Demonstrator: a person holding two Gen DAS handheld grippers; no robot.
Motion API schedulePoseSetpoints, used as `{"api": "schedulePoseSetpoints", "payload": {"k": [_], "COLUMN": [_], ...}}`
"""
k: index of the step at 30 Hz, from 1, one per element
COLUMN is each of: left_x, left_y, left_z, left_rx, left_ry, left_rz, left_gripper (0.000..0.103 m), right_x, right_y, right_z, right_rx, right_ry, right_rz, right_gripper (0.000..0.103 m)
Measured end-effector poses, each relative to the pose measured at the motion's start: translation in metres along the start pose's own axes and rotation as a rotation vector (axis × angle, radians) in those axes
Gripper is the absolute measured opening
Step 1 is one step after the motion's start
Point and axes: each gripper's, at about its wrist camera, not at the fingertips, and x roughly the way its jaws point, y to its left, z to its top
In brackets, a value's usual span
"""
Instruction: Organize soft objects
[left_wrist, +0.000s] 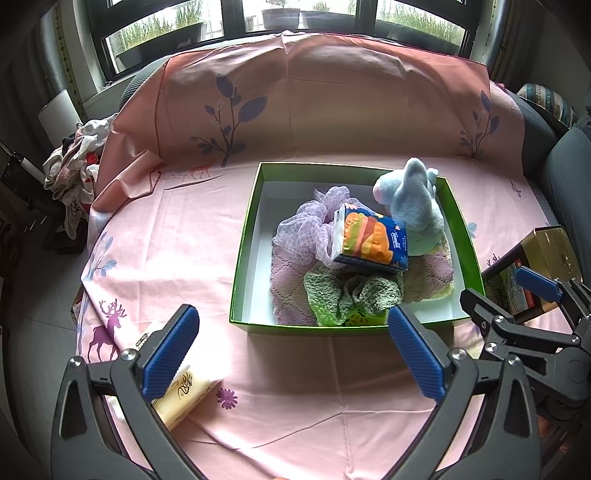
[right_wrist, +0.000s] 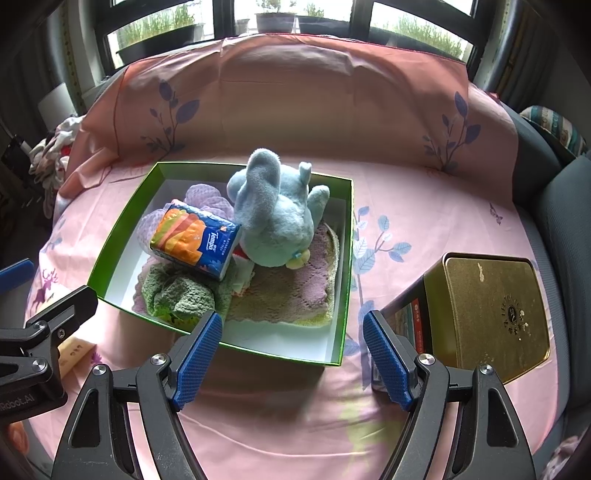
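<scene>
Sitting mid-sheet (left_wrist: 295, 369): a green box (left_wrist: 243, 236) holding a blue plush (left_wrist: 417, 210), a tissue pack (left_wrist: 373, 240), lilac mesh (left_wrist: 306, 229), a green knit (left_wrist: 332, 295) and a pink knit mat (right_wrist: 291, 295). Lying outside, by the sheet's near left edge: a cream tissue pack (left_wrist: 184, 395). Standing right of the box: a gold tin (right_wrist: 491, 314). Hovering over the near edge, both gaping and gripping nothing: left tongs (left_wrist: 295, 350), right tongs (right_wrist: 291, 354).
</scene>
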Motion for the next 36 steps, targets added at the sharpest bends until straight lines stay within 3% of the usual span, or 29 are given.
{"api": "schedulePoseSetpoints", "payload": {"k": [36], "left_x": [-0.0019], "left_y": [-0.0027], "left_z": [0.0007], "left_rx": [0.007], "left_ry": [-0.019], "left_rz": [0.004], "left_gripper": [0.102], "right_x": [0.0007], "right_y": [-0.0006], "right_z": [0.0004], "right_rx": [0.002], "right_ry": [0.000], "right_rz": [0.004], "right_gripper": [0.079]}}
